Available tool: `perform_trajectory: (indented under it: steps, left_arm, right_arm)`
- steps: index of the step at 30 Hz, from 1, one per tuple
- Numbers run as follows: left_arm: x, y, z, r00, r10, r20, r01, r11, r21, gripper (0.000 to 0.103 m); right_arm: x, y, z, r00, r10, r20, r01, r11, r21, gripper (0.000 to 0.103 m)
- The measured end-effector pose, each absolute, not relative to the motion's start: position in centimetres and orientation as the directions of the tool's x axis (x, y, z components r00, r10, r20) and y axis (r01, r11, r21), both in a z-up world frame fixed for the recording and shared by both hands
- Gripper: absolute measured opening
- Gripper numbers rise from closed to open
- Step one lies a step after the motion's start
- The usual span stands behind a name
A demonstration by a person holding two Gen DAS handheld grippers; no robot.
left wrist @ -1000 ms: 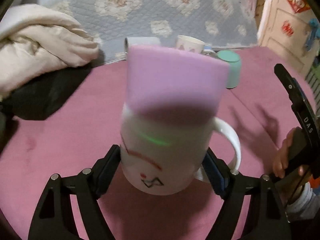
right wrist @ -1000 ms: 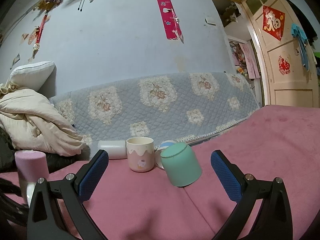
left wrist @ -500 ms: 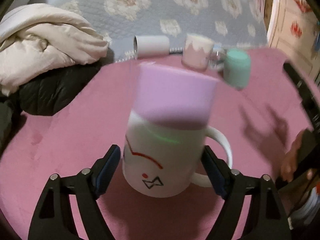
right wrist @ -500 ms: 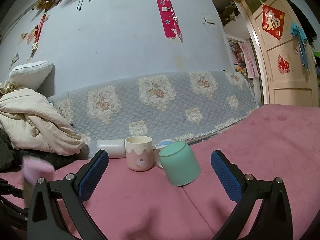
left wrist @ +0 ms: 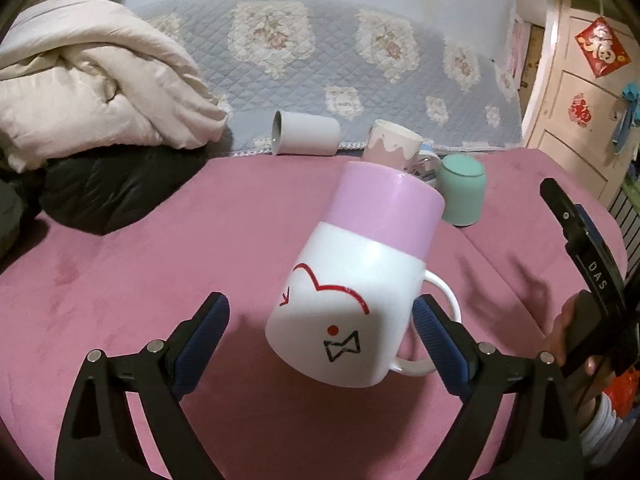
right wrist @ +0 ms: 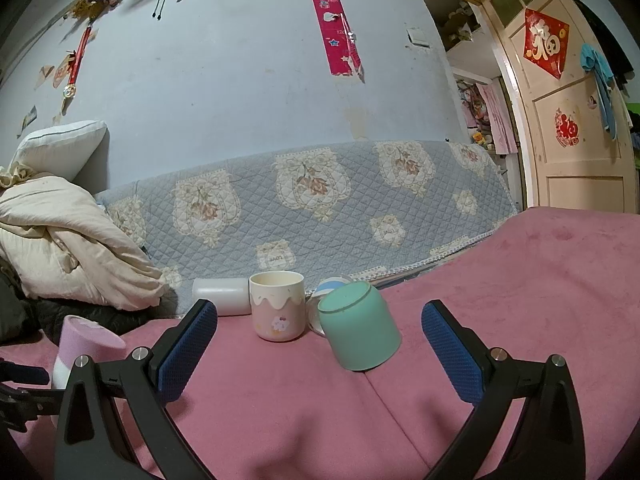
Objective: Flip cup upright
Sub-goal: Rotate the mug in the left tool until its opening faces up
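Item: pink-and-white mug [left wrist: 360, 276], handle to the right, red cloud line and black bow printed on the side. It is seen tilted on the pink bed cover [left wrist: 200, 248], between the spread jaws of the left gripper [left wrist: 322, 332]; the left pad is clear of it, and contact at the right pad cannot be told.

Right gripper [right wrist: 320, 344]: jaws spread wide, nothing held.

Further back, near the quilted blue cover [right wrist: 320, 200]: a mint green cup [right wrist: 360, 332] standing upside down, a cream-and-pink cup [right wrist: 277, 306] upright, a white cup [left wrist: 306, 133] lying on its side.
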State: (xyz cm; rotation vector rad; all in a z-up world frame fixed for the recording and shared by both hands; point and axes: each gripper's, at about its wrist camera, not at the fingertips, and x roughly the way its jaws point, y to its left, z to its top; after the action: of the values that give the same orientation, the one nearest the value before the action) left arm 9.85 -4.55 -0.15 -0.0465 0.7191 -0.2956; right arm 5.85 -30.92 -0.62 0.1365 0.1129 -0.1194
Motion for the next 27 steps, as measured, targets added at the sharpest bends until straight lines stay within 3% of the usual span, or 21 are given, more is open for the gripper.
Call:
perform_trajectory:
  steps: [6,9,14,21,27]
  left_arm:
    - [11.5,-4.5,-0.8,0.679,-0.394,-0.62,0.296,0.919,-0.26,0.093]
    - [13.1,-4.6,-1.1,0.685,-0.366,-0.63,0.269,0.931,-0.248,0.092]
    - [14.0,-4.8,-1.0,0.618,-0.506,-0.602,0.341,0.862,-0.375,0.092]
    - [12.1,-5.8,0.2,0.62,-0.56,-0.55,0.451,0.828,-0.334,0.1]
    - [14.4,-8.7,-2.2,0.535,-0.507,-0.675,0.471,0.843,-0.26,0.102]
  right_arm:
    - [6.1,-30.9,-0.5,0.986,-0.111,-0.12,0.127,0.983,0.13,0.103]
    - [5.9,-31.0,-0.6,0.986,-0.111,-0.124,0.127,0.984,0.127,0.103]
    - [6.0,-31.1,-0.6,0.986,-0.112,-0.122,0.127,0.983,0.131,0.103]
    - [5.9,-31.1,-0.7,0.986,-0.107,-0.128,0.124,0.983,0.132,0.103]
    - [6.0,-31.1,-0.7,0.986,-0.108,-0.13,0.125,0.983,0.131,0.103]
